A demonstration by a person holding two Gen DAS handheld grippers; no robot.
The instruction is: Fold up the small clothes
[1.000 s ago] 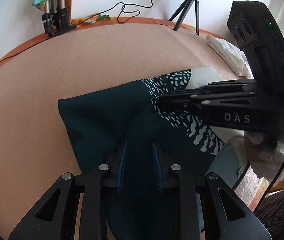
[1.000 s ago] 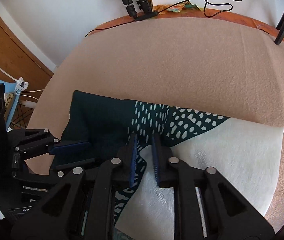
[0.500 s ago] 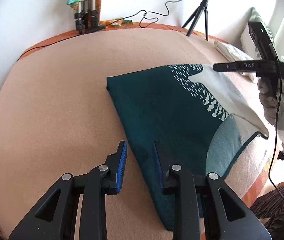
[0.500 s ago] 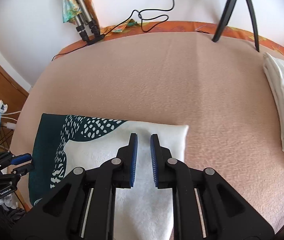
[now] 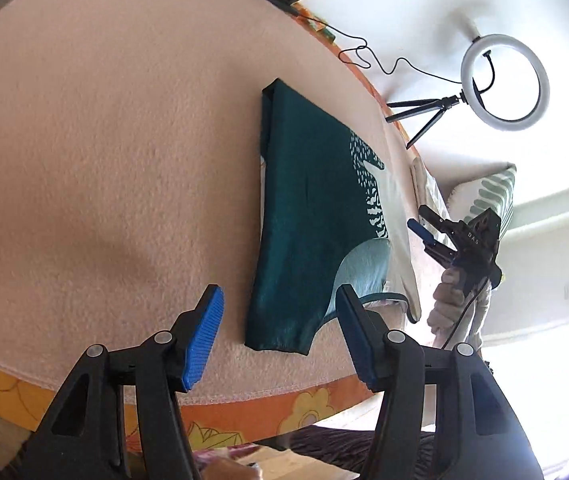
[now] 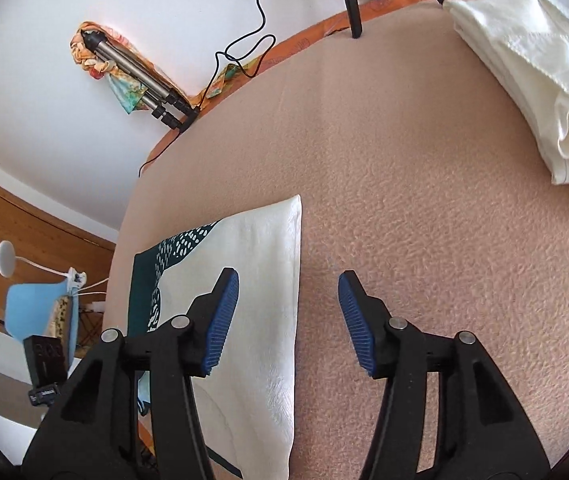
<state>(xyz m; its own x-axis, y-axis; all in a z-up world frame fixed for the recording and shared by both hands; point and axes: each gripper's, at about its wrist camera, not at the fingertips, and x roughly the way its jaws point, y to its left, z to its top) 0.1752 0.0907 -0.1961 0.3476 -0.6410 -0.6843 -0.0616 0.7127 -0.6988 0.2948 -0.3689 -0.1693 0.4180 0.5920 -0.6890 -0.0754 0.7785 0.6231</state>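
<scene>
A small dark green garment (image 5: pixel 304 216) with white dots and a white part lies folded flat on the pink blanket (image 5: pixel 104 160). My left gripper (image 5: pixel 278 338) hovers near its front hem, jaws opening, nothing between them. In the right wrist view the garment's white side (image 6: pixel 256 280) lies under the left finger. My right gripper (image 6: pixel 288 320) stands over the garment's right edge, jaws opening, holding nothing. The right gripper (image 5: pixel 430 232) also shows in the left wrist view, past the garment's far side.
A folded white cloth (image 6: pixel 524 60) lies at the far right of the blanket. A ring light (image 5: pixel 504 80) on a small tripod and a black cable (image 6: pixel 240 52) stand at the back edge. The orange flowered edge (image 5: pixel 244 412) of the bed runs just below my left gripper.
Both grippers let go of the garment, opened wide and pulled back from it. The garment now lies flat on the blanket. Both views have rolled.
</scene>
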